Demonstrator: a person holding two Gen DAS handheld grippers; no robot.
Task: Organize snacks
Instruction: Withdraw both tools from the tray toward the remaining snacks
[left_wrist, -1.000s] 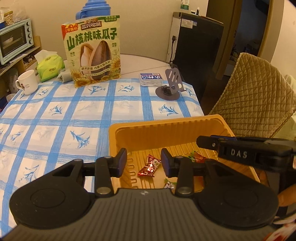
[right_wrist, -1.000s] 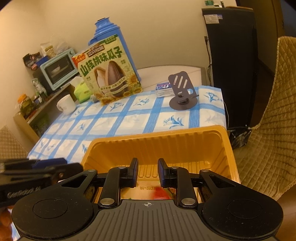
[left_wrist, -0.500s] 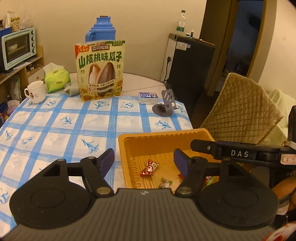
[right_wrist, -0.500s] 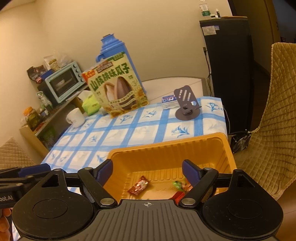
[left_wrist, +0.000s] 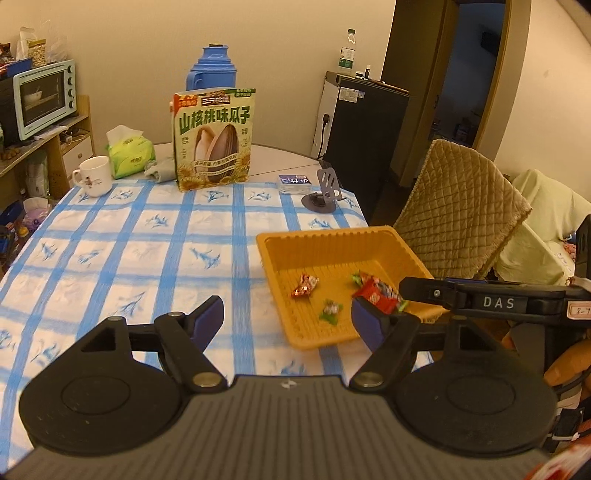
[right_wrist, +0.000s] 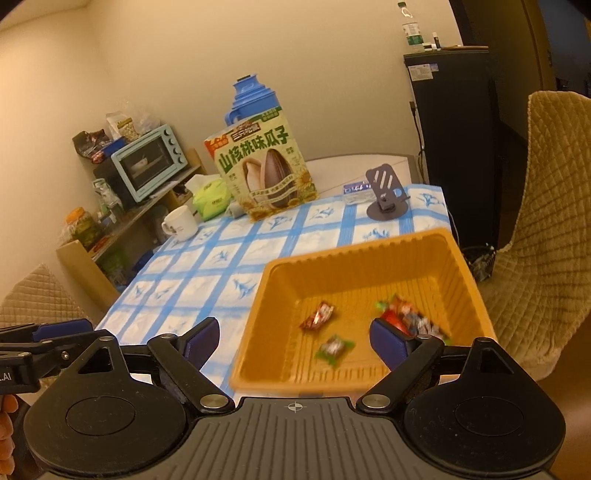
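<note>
Nearest me, my left hand-held gripper (left_wrist: 287, 317) has its jaws spread wide with nothing between them; they have just been opening. My right hand-held gripper (right_wrist: 293, 339) is the same, jaws just opened wide and gripping nothing. Just beyond their tips sits the orange tray (right_wrist: 258, 325) at the near right corner of the surface (left_wrist: 110, 258), which wears a blue checked cloth. Inside the tray lie wrapped candies (left_wrist: 305, 286), apart from each other, a red packet (left_wrist: 376, 291) on the right side. Farther back stand a phone stand (left_wrist: 325, 188), a sunflower seed bag (left_wrist: 214, 138), a mug (left_wrist: 94, 181).
</note>
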